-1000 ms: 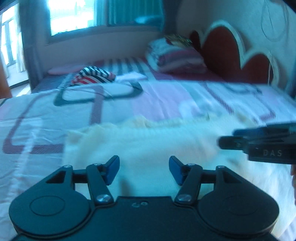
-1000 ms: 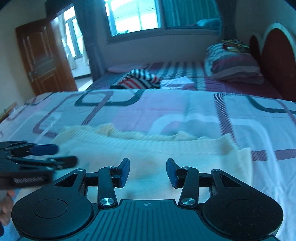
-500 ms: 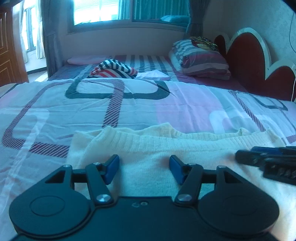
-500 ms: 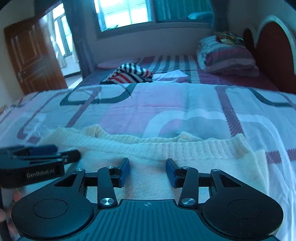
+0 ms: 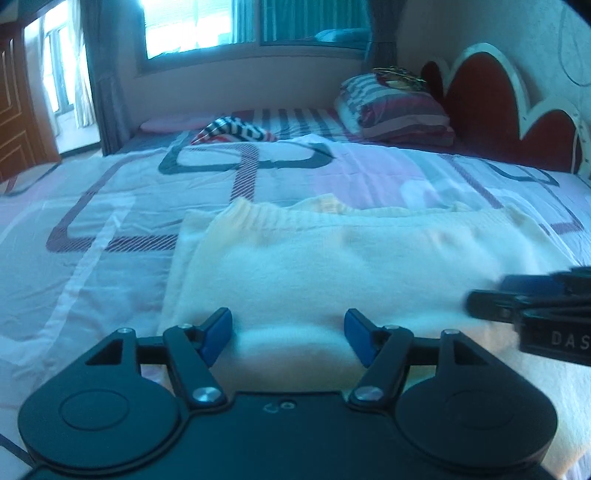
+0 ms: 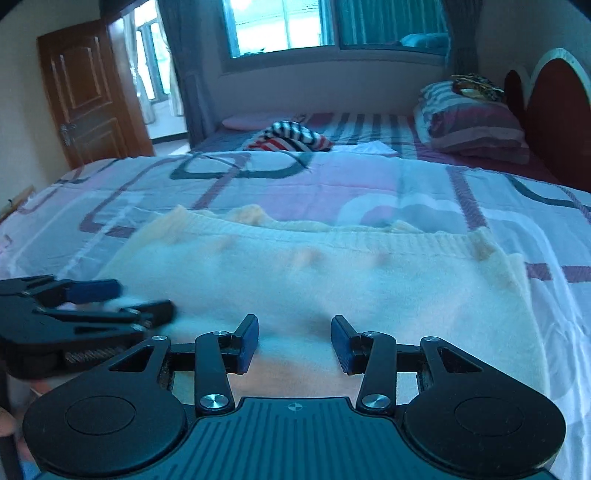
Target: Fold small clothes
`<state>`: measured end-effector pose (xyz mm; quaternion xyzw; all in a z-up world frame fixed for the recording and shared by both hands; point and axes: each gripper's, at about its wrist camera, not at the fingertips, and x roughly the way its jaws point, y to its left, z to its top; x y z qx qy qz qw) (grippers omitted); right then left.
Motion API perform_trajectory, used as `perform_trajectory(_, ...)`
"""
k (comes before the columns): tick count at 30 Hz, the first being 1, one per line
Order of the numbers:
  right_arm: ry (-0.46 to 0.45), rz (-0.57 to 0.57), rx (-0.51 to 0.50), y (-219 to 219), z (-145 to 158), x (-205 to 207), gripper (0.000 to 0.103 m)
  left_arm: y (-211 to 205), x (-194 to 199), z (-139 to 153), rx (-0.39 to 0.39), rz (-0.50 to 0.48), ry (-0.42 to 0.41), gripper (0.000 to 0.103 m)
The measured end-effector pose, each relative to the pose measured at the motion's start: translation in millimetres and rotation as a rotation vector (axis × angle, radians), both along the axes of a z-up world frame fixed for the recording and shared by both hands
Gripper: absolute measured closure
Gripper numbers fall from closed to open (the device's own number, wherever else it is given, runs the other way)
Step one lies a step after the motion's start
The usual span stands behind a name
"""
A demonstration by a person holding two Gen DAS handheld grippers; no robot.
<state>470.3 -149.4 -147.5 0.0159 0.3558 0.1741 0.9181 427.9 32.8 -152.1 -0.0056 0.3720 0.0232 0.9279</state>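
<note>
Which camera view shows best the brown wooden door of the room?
The right wrist view. There the brown wooden door shows almost whole, with its panels and its handle, beside the bright doorway. The left wrist view shows only a narrow strip of the door at its left edge, without the handle.

Bare patterned bedspread (image 6: 332,184) beyond cream sweater (image 6: 314,273), striped garment (image 6: 291,136) and pillow (image 6: 469,125) well back, headboard (image 5: 491,110) bounding far right

Both wrist views look low and close across the cream garment (image 5: 332,258) toward the window (image 6: 284,26).
</note>
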Motion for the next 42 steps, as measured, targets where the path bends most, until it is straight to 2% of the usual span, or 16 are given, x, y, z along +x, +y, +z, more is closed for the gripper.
perform_trajectory(8,0.011,-0.171,-0.018,-68.5,-7.8,-10.7,0.06,21.9,-9.1,4.3,-0.015,0.062,0.011,0.036)
perform_trajectory(10,0.016,-0.178,-0.023,-75.3,-5.0,-16.0,0.06,22.9,-12.5,6.9,0.0,0.075,0.018,0.037)
perform_trajectory(14,-0.006,-0.153,0.003,-65.2,13.6,-37.2,0.059,20.7,-26.5,20.4,-0.022,0.079,0.034,0.038)
perform_trajectory(16,-0.013,-0.119,0.021,-56.3,20.0,-50.5,0.059,19.9,-38.0,24.9,-0.045,0.078,0.053,0.035)
perform_trajectory(18,-0.006,-0.094,0.027,-44.5,22.4,-60.6,0.059,20.6,-51.0,26.8,-0.069,0.079,0.071,0.029)
perform_trajectory(25,0.052,-0.09,0.019,-15.8,15.0,-87.8,0.059,25.6,-80.6,16.2,-0.128,0.082,0.14,0.026)
perform_trajectory(31,0.072,-0.126,-0.075,-15.0,-2.4,-99.8,0.059,31.4,-98.8,11.1,-0.162,0.083,0.154,0.026)
perform_trajectory(35,0.093,-0.17,-0.067,-22.6,1.3,-112.2,0.059,37.8,-116.4,11.9,-0.23,0.085,0.176,0.022)
perform_trajectory(37,0.092,-0.186,-0.048,-25.7,4.4,-119.7,0.059,43.5,-123.7,7.9,-0.306,0.101,0.216,0.02)
perform_trajectory(40,0.076,-0.207,-0.024,-25.5,11.7,-129.2,0.059,51.5,-136.2,6.3,-0.399,0.141,0.198,0.021)
perform_trajectory(42,0.066,-0.208,-0.009,-25.0,16.8,-132.9,0.059,57.4,-139.6,4.1,-0.496,0.177,0.191,0.021)
